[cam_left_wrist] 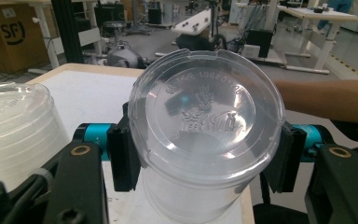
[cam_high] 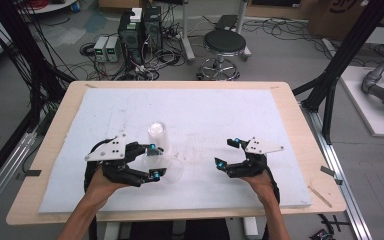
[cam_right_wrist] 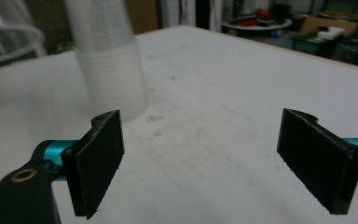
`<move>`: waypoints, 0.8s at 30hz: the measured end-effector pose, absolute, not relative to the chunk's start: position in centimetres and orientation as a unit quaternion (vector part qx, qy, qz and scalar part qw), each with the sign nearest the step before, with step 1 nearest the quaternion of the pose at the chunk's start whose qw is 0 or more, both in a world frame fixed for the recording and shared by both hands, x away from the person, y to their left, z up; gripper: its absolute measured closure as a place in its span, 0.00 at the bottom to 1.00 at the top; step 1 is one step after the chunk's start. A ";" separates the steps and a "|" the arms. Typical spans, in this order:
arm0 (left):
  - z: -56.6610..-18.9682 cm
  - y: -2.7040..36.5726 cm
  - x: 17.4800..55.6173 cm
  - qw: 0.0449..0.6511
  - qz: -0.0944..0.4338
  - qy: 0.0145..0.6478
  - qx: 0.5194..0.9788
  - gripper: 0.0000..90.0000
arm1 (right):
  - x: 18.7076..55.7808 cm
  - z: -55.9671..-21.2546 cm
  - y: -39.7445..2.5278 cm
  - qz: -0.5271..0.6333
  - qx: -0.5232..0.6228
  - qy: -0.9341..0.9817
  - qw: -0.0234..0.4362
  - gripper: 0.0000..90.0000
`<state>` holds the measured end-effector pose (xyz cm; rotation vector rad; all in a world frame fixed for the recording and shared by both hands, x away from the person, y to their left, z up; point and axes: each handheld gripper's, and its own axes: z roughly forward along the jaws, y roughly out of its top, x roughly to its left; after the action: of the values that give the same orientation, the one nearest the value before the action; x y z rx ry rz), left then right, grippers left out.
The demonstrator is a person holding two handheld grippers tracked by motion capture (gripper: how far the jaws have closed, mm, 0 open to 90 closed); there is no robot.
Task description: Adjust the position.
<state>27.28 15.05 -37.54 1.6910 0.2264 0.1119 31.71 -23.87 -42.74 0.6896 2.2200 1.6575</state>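
My left gripper (cam_high: 155, 160) is shut on a clear plastic cup (cam_high: 173, 170) at the front left of the white board. In the left gripper view the cup (cam_left_wrist: 205, 112) turns its embossed base toward the camera, and both black pads (cam_left_wrist: 123, 158) press its sides. Just behind it stands an upside-down stack of clear cups (cam_high: 157, 134), seen at the left edge of the left gripper view as the stack (cam_left_wrist: 14, 126). My right gripper (cam_high: 228, 152) hovers open to the right, nothing between its pads (cam_right_wrist: 98, 163). The stack (cam_right_wrist: 109, 70) stands beyond its left pad.
The white foam board (cam_high: 205, 110) covers most of the wooden table (cam_high: 300, 130). Behind the table are a black stool (cam_high: 223, 47), electronic boxes and cables on the floor. Black frame posts stand at both sides.
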 end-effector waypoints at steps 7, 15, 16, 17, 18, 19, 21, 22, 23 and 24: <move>-38.1 14.6 27.3 0.661 0.041 0.089 0.744 0.45 | 30.9 -40.7 -22.5 0.617 0.166 0.766 0.069 0.16; -38.8 14.0 27.4 0.673 0.030 0.088 0.734 0.45 | 29.8 -38.8 -20.5 0.636 0.090 0.766 0.018 0.16; -38.8 13.9 27.3 0.675 0.029 0.089 0.732 0.45 | 29.7 -38.6 -20.1 0.635 0.082 0.768 0.016 0.16; -38.8 13.8 27.3 0.677 0.030 0.088 0.730 0.45 | 29.6 -38.4 -19.9 0.634 0.076 0.769 0.013 0.16; -38.8 13.8 27.3 0.680 0.031 0.086 0.728 0.45 | 29.5 -38.4 -19.6 0.635 0.071 0.769 0.009 0.16; -38.8 13.7 27.2 0.683 0.031 0.086 0.725 0.45 | 29.4 -38.3 -19.3 0.633 0.067 0.771 0.006 0.16; -38.8 13.5 27.1 0.685 0.031 0.084 0.723 0.45 | 29.3 -38.3 -18.8 0.631 0.058 0.774 0.003 0.16; -38.8 13.3 27.1 0.685 0.031 0.082 0.723 0.45 | 29.2 -38.3 -18.6 0.630 0.055 0.774 0.001 0.16; -38.9 13.2 27.1 0.686 0.030 0.081 0.723 0.45 | 29.1 -38.2 -18.1 0.631 0.047 0.774 -0.006 0.16; -38.9 13.0 27.1 0.685 0.029 0.080 0.723 0.45 | 29.1 -38.2 -18.1 0.631 0.047 0.774 -0.006 0.16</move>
<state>27.06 13.00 -38.90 1.6199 0.1783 0.0654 29.12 -18.08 -38.25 0.1468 2.4424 1.9905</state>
